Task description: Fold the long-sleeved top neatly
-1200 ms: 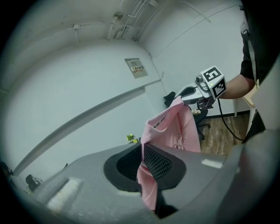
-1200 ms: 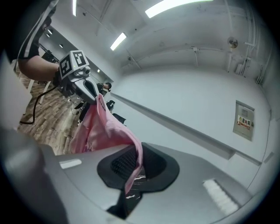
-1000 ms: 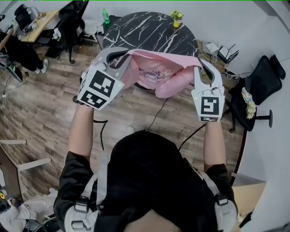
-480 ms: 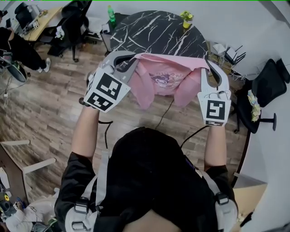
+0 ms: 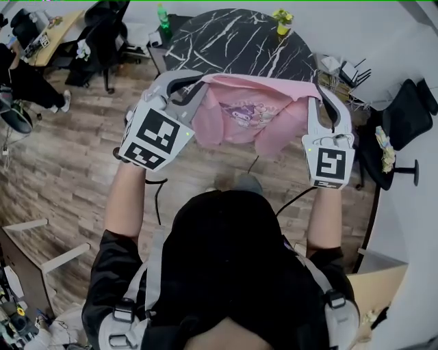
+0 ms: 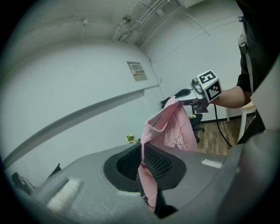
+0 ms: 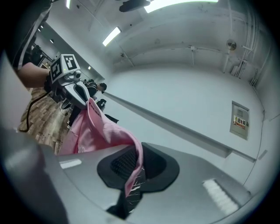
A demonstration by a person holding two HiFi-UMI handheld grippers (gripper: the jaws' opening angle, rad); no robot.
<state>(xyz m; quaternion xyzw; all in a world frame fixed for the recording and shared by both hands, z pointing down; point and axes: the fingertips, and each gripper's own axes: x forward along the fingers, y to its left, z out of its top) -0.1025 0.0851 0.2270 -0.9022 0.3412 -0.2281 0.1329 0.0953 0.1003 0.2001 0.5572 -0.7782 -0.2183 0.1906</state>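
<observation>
Head view: vs a sec ago the pink top [image 5: 250,119] isn't bunched up anymore. It hangs opened out w/ the cartoon print showing. Its upper edge is stretched between the left gripper [image 5: 195,87] and right gripper [image 5: 320,96], which sit further apart than before. The top is up in the air, between the person and the near rim of the round marble table [image 5: 233,41], with wood floor [image 5: 75,150] below. The tabletop is mostly bare, just a green bottle [image 5: 161,15] and a yellow pot [image 5: 282,24] at the far rim. There's an office chair [image 5: 404,116] off to the right, near the right gripper, and lots of open floor on the left. Both forearms reach straight out, marker cubes facing up.

Left gripper view: the jaws are pinched tight on a ribbed edge of the top, and the fabric runs up and across to the other gripper.

Right gripper view: same deal. The jaws are clamped narrow on pink cloth, and the rest drapes away toward the left gripper.
</observation>
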